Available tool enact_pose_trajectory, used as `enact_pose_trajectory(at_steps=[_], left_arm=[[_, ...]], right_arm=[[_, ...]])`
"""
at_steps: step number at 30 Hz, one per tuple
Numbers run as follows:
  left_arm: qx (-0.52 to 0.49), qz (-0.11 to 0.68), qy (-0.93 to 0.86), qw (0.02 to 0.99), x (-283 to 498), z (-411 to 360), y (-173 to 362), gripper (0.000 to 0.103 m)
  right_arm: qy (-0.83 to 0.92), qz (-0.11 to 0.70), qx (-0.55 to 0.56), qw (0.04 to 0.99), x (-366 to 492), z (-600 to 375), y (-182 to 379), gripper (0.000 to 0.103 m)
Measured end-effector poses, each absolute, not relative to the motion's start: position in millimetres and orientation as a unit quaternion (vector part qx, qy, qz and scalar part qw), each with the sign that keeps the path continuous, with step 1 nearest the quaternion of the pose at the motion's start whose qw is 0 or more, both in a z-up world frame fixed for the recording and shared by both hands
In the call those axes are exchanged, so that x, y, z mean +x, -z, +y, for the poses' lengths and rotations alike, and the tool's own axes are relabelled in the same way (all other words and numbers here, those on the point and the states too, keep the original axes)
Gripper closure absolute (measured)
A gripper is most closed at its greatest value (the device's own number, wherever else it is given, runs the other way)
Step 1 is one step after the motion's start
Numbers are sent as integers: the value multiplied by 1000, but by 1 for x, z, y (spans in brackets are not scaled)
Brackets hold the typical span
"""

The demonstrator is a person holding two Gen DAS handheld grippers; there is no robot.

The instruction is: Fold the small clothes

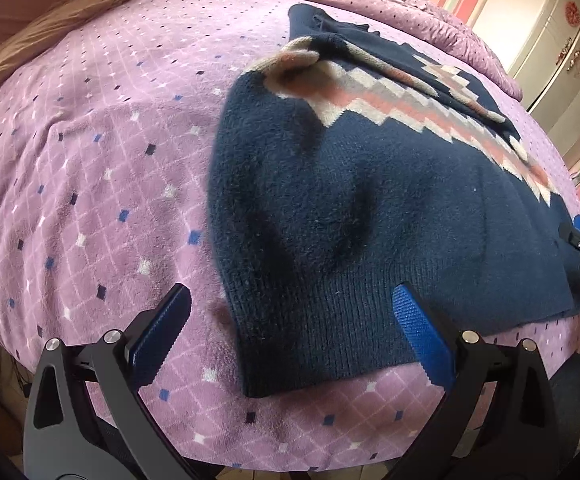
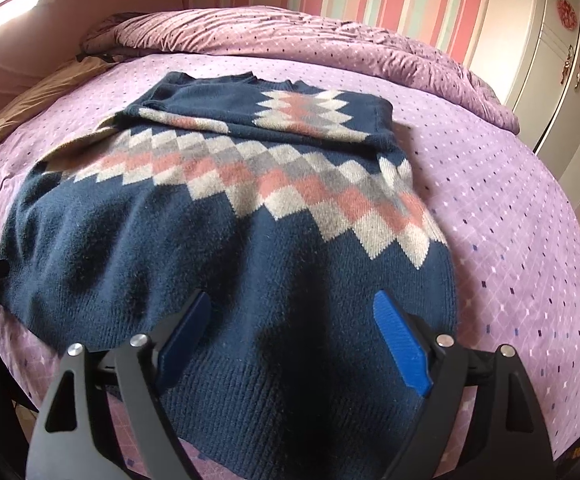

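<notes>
While both grippers stand at the near hem, the fold is only part made. Item: navy knit sweater [image 2: 218,248] with a pink, grey and cream diamond band, lying flat on the purple diamond-print bedspread [image 1: 90,168]; its sleeves are already laid across the chest (collar end farthest from the cameras). Left gripper [image 1: 290,332]: jaws wide apart, holding nothing, set astride the sweater's near left hem corner. Right gripper [image 2: 292,340]: jaws likewise spread and empty, low over the ribbed hem near the right side; whether the pads touch the knit cannot be told. Step in hand, by judgement: taking the hem. Next move calls for both jaws to close on the hem corners, then carry the bottom edge evenly up toward the collar.
</notes>
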State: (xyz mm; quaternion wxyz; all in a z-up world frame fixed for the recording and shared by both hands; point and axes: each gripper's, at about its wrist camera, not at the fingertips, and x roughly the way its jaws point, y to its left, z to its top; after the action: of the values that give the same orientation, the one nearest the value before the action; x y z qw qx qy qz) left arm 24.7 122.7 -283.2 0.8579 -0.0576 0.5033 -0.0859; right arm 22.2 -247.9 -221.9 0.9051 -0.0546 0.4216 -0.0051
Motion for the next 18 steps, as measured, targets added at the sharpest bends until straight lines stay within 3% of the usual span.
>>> enact_pose_trajectory(at_steps=[18], left_arm=[[-192, 490, 74, 847, 1, 134, 302, 3]], right_arm=[[16, 422, -25, 906, 7, -271, 227, 18]])
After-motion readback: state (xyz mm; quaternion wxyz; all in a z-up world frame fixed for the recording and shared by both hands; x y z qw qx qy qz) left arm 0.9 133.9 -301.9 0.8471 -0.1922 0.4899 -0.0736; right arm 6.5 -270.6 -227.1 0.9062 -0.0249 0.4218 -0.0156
